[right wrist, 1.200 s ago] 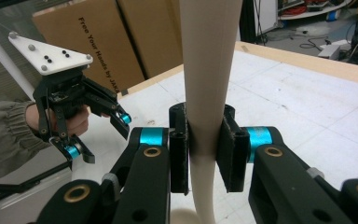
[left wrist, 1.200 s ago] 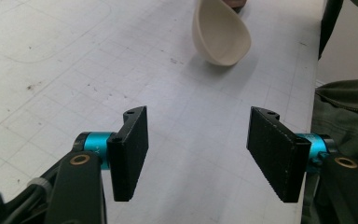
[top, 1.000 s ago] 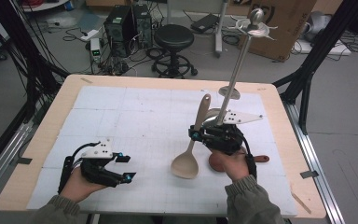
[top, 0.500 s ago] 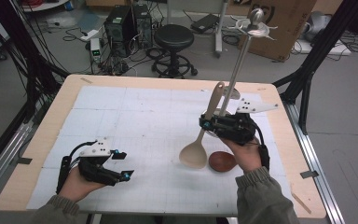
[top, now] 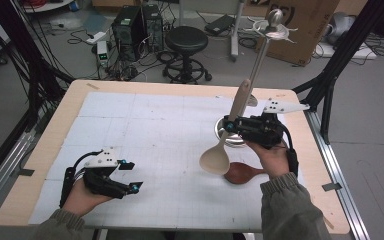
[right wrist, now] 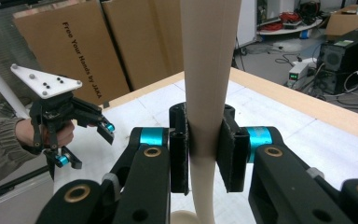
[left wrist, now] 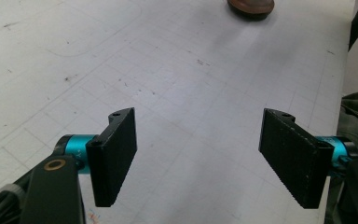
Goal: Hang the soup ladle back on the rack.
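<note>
- Left tongs (top: pixel 130 176) low over the near-left of the white gridded counter (top: pixel 145 130), jaws spread wide, nothing between them.
- Pale wooden spoon (top: pixel 223 145) mid-right, held off the counter, tilted, bowl down, handle up.
- Right tongs (top: pixel 228 126) clamped on the spoon's handle; in the right gripper view both pads press on it.
- Dark reddish-brown wooden spoon (top: pixel 241 173) flat on the counter, just beside the pale bowl.
- Metal stand with round base (top: pixel 260 60) behind the right tongs.
</note>
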A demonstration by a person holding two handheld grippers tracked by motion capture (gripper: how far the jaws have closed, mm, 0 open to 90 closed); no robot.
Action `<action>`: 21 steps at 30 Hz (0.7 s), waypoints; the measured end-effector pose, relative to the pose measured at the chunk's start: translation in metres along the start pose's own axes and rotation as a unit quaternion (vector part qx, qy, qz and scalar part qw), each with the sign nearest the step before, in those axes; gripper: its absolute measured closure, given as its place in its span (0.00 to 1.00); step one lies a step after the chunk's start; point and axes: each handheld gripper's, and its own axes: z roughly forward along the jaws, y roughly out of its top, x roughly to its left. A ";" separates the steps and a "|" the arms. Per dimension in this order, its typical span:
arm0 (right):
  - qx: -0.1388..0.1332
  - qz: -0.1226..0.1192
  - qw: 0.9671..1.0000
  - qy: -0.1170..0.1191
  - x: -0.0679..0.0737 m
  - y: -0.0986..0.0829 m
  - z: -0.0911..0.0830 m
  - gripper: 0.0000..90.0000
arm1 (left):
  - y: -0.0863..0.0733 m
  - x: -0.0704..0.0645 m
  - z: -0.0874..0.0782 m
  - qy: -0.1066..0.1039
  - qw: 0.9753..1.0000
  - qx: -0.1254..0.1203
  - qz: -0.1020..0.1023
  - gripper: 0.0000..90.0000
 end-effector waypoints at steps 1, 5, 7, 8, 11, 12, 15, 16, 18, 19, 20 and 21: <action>-0.001 0.000 1.000 -0.002 -0.001 0.001 -0.001 0.85 | 0.000 0.000 0.000 0.000 1.000 0.001 0.000 0.31; -0.001 0.000 1.000 -0.005 -0.006 0.005 -0.006 0.85 | 0.000 -0.001 0.000 0.002 1.000 0.001 -0.002 0.31; -0.001 0.001 1.000 -0.009 -0.009 0.008 -0.008 0.85 | 0.000 -0.001 0.000 0.003 1.000 0.002 -0.003 0.31; -0.001 0.001 1.000 -0.010 -0.010 0.009 -0.009 0.85 | 0.000 -0.001 0.000 0.004 1.000 0.002 -0.003 0.31; -0.003 0.002 1.000 -0.011 -0.014 0.012 -0.012 0.85 | -0.001 0.000 -0.001 0.006 1.000 0.003 -0.004 0.30; -0.003 0.004 1.000 -0.012 -0.015 0.013 -0.012 0.85 | -0.001 0.000 -0.001 0.006 1.000 0.002 -0.004 0.30; -0.004 0.005 1.000 -0.014 -0.020 0.016 -0.014 0.85 | -0.001 0.000 0.000 0.006 1.000 0.002 -0.005 0.30; -0.002 0.005 1.000 -0.015 -0.021 0.018 -0.014 0.85 | -0.001 0.000 0.000 0.006 1.000 0.002 -0.005 0.30; 0.001 0.003 1.000 -0.017 -0.022 0.020 -0.014 0.85 | -0.001 0.000 0.000 0.005 1.000 0.003 -0.005 0.30; 0.002 0.002 1.000 -0.019 -0.023 0.022 -0.014 0.85 | -0.001 0.000 0.000 0.005 1.000 0.003 -0.005 0.30; 0.003 0.000 1.000 -0.019 -0.024 0.024 -0.014 0.85 | -0.001 0.000 0.000 0.005 1.000 0.002 -0.005 0.30; 0.005 0.001 1.000 -0.019 -0.025 0.026 -0.014 0.85 | -0.001 0.000 0.000 0.006 1.000 0.001 -0.005 0.30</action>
